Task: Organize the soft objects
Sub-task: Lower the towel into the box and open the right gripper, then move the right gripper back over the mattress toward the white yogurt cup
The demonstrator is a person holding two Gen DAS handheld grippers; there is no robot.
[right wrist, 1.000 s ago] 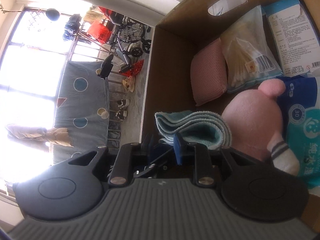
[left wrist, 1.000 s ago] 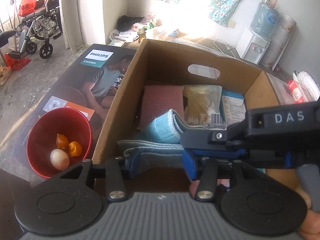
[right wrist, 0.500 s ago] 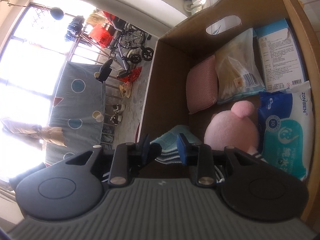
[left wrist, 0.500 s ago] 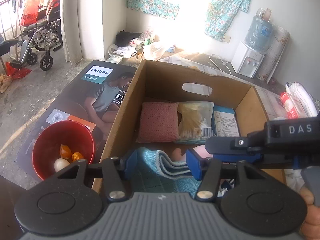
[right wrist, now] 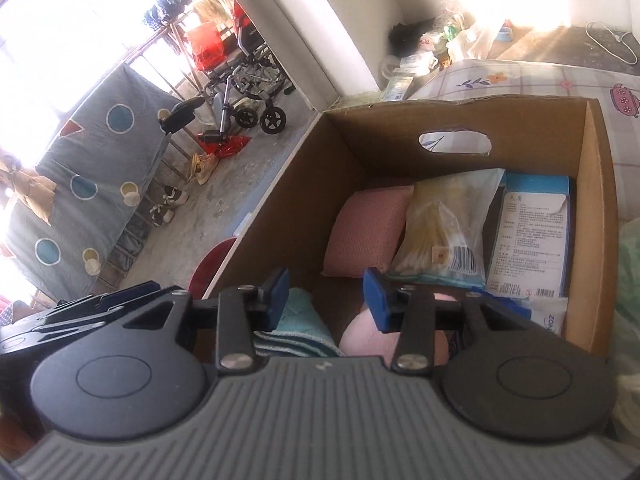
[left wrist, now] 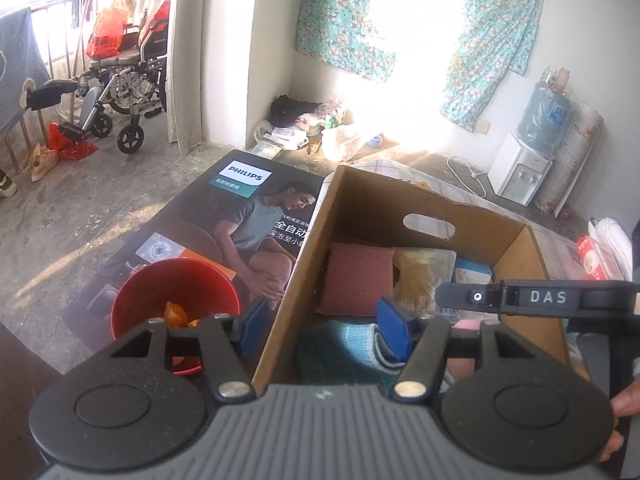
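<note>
Two sets of my fingers hang over the cardboard box, and both have just been opening with nothing between them. Far left, outside the box, a red bowl sits on the floor. My left gripper stands fairly wide, straddling the box's left wall. The folded blue towel lies free in the box's near left corner. My right gripper is narrower, above towel and pink plush. A pink cushion leans at the far wall.
</note>
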